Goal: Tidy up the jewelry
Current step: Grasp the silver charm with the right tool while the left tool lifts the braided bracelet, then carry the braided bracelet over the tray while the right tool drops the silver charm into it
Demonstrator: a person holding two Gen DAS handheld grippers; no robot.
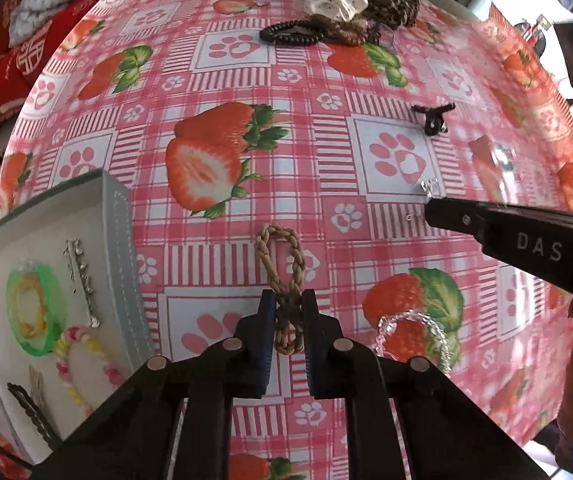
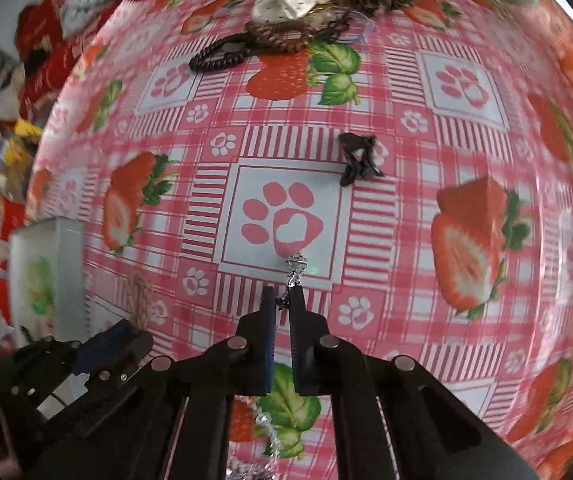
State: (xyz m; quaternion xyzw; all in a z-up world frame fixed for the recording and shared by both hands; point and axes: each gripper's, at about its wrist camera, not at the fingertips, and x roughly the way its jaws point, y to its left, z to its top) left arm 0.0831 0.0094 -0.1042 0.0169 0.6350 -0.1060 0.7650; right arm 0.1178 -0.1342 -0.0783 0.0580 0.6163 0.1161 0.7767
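We have both grippers pointing down at the round table with its pink strawberry-and-paw-print oilcloth, each clenched on one piece. The left gripper pinches the tan braided cord loop at the crossing of its figure-eight, so one loop sticks out past the tips and the other sits back between the fingers. The right gripper nips a small sparkly silver trinket with a fine chain or hook by its thin stem, the glittering head standing clear of the tips.

We judge the braid light, soft and limp: it will sag and swing, yet its rough plait should grip well, and the crossing is the sensible hold because both loops stay gathered. The silver piece looks tiny, hard and slick, with delicate links; we think it could twist or slide out of flat pads, so a slow carry suits it, held at the stem rather than the head.

The white open rectangular box at the table's left edge already holds a green ring, a sparkly hair slide and a pink-and-yellow bead bracelet. A clear beaded bracelet lies on the cloth beside the left gripper
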